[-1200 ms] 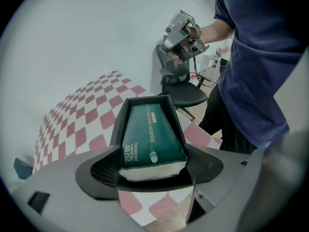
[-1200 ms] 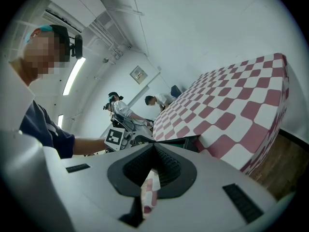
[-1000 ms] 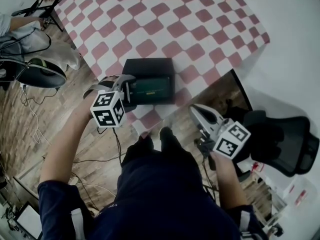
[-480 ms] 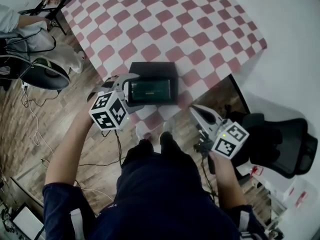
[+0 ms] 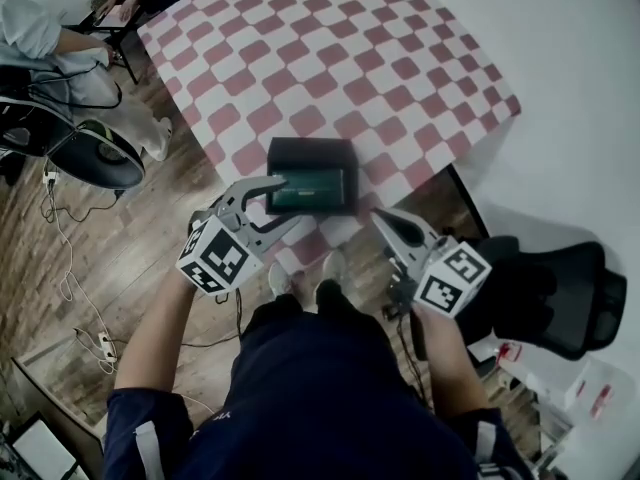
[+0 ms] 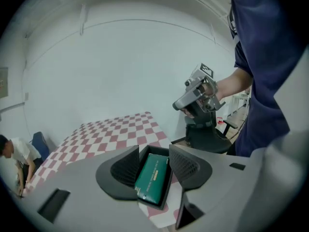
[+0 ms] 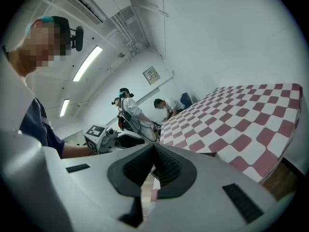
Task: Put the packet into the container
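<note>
Left tongs (image 5: 288, 201) lift away, narrowing on nothing, the packet (image 5: 308, 189) now in the container (image 5: 310, 151); right tongs (image 5: 385, 223) pressed together.

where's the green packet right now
Head view, centre: the green packet lies flat inside the black container, which sits at the near edge of the checkered tablecloth.

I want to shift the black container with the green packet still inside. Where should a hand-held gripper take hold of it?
Pinch the far wall of the container from above, one jaw inside, one outside. The packet lies flat against the near side, so the floor by the far wall looks bare, probably leaving room for a jaw.
</note>
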Demonstrator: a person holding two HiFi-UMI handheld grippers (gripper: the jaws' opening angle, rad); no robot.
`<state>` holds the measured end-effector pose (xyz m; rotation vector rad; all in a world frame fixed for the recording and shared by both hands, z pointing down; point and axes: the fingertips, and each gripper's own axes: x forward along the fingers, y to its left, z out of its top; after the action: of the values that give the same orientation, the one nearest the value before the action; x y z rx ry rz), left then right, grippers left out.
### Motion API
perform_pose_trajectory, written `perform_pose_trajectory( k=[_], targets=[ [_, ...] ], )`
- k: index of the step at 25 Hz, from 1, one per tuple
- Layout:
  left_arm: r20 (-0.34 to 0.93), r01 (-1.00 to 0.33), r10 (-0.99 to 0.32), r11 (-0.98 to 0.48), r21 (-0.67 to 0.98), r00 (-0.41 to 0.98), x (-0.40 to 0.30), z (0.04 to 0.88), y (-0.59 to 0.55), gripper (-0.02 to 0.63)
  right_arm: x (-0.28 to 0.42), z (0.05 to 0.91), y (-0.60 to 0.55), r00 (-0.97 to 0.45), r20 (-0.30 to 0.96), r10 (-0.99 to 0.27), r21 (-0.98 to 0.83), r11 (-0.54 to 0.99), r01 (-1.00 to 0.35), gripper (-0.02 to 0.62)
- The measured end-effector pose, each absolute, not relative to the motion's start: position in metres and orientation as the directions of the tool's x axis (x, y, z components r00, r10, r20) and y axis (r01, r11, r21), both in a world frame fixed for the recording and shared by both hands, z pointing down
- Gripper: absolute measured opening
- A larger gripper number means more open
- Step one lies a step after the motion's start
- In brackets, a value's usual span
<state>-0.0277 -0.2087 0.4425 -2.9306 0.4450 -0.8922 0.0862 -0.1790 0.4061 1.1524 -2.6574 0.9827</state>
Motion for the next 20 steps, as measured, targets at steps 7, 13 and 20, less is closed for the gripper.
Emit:
perform_pose_trajectory(
  k=[7, 13, 20],
  targets=[
    [0.344, -0.429, -0.406, -0.903, -0.011, 0.846, -0.049, 0.392, -0.196, 0.101, 0.061, 0.388, -0.17, -0.715, 0.314, -0.624, -0.45, 0.566, -0.691, 0.017],
    [0.261, -0.526, -0.489, -0.845, 0.094, 0.832, -0.069, 0.374, -0.187, 0.038, 0.047, 0.379, -0.162, -0.709, 0.335, -0.62, -0.371, 0.605, -0.704, 0.017],
    [0.238, -0.559, -0.516, -0.812, 0.17, 0.823, -0.074, 0.378, -0.173, 0.025, 0.038, 0.375, -0.155, -0.712, 0.337, -0.616, -0.341, 0.625, -0.702, 0.017]
  ],
)
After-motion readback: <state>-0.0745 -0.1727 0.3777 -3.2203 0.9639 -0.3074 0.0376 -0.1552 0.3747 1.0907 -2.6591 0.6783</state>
